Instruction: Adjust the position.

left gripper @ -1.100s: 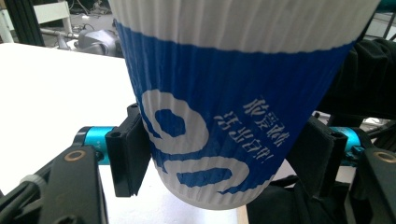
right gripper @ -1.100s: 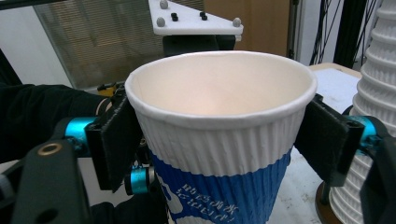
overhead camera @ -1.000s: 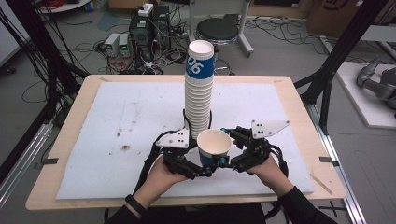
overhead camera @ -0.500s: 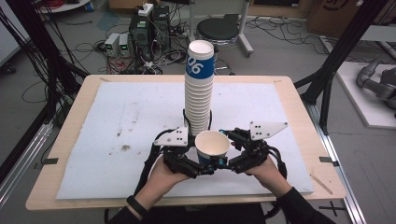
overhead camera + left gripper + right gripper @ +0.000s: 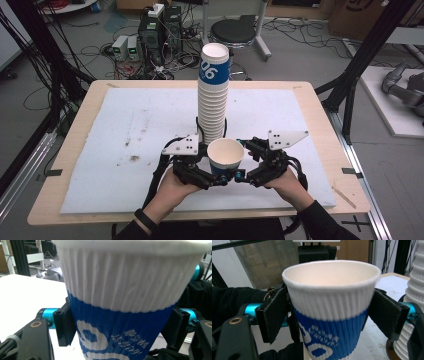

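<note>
A white ribbed paper cup with a blue band hangs upright, mouth open, just in front of a tall stack of the same cups at the table's middle. From the left, my left gripper is shut on the cup. In the left gripper view its jaws press the blue band of the cup on both sides of the gripper. From the right, my right gripper also holds it. The right gripper view has its pads against the upper wall of the cup, with the stack at the right edge.
A white mat covers most of the wooden table. Dark specks mark the mat at the left. Black frame posts, cables and electronics stand on the floor beyond the far edge, and a stool too.
Both hands and the cup have shifted only slightly. The grip on the cup looks the same.
</note>
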The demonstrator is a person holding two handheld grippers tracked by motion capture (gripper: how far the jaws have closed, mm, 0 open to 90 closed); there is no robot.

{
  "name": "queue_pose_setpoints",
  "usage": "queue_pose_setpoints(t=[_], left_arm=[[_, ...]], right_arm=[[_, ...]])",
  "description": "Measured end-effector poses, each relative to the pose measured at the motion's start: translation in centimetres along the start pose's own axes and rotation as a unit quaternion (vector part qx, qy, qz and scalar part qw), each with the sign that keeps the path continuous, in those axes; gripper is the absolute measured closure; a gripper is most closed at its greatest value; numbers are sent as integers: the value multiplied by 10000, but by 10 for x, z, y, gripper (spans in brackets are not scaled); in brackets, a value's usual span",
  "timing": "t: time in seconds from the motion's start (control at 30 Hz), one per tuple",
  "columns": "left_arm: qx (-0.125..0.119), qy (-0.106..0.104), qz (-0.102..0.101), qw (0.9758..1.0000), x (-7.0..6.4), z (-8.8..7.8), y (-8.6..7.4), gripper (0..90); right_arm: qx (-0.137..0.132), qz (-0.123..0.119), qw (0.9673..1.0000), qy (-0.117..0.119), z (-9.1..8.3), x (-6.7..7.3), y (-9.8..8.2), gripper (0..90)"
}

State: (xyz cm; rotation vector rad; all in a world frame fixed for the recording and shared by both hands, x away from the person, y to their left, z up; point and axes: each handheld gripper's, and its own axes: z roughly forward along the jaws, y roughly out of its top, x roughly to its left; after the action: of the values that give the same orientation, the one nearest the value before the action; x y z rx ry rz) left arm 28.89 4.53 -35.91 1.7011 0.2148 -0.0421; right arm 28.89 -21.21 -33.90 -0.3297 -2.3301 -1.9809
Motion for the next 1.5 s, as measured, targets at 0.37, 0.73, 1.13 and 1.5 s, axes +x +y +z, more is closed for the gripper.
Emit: queue_pose_setpoints(t=[0.37, 0.73, 1.13, 1.5], left_arm=[[153, -96, 10, 9998, -1, 5, -1, 263], [33, -93, 34, 9999, -4, 5, 2, 243], [-2, -150, 14, 9999, -2, 2, 3, 260], [-13, -30, 42, 10000, 2, -8, 9, 260]], right_arm=[[-54, 57, 10000, 16, 0, 0, 0, 190], [-169, -41, 9998, 38, 3, 3, 0, 231], [-183, 2, 9998, 98, 3, 2, -1, 219], [-83, -139, 9999, -20, -13, -6, -1, 189]])
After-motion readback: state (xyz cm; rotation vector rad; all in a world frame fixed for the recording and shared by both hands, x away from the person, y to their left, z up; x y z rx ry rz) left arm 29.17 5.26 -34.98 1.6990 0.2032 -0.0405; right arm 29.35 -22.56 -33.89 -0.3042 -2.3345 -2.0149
